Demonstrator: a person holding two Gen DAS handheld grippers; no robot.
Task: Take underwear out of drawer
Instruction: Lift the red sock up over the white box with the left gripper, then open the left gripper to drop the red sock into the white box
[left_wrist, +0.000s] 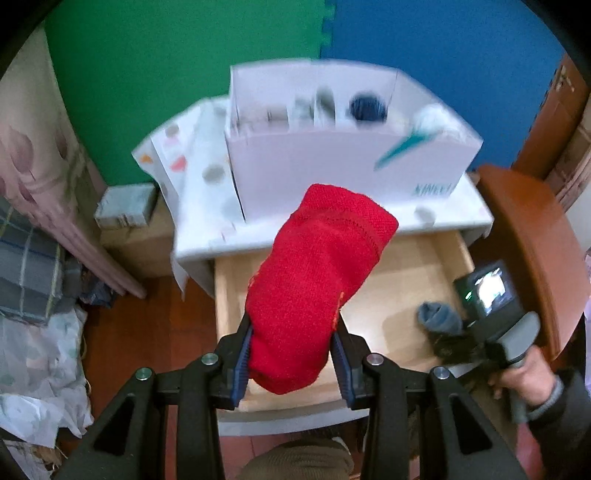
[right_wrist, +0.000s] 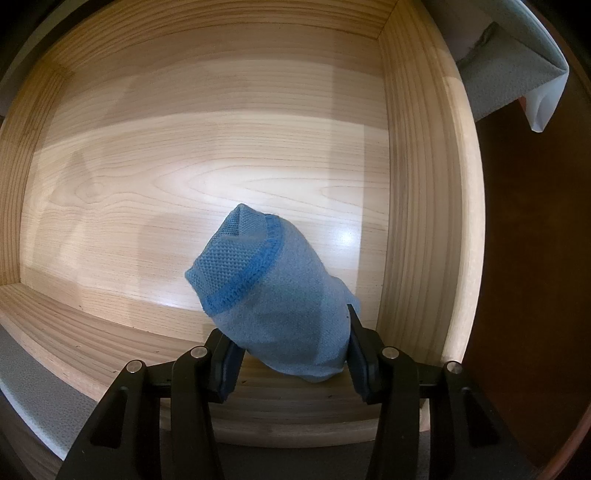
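A: Left gripper (left_wrist: 291, 354) clamped on the rolled red underwear (left_wrist: 317, 284), held above the open drawer (left_wrist: 436, 254). Best kept pinched firm and carried clear over the near rim below the fingers.

B: And beyond the tips?

A: White box (left_wrist: 332, 170) on the cabinet top ahead; open room either side.

B: Right side?

A: Right gripper (right_wrist: 291, 354) pointing down, closed on the blue underwear (right_wrist: 273, 295), low inside the drawer. Lifted straight up, ideally. Drawer wall (right_wrist: 421, 221) close to the right of the fingers; bare wood ahead and left.
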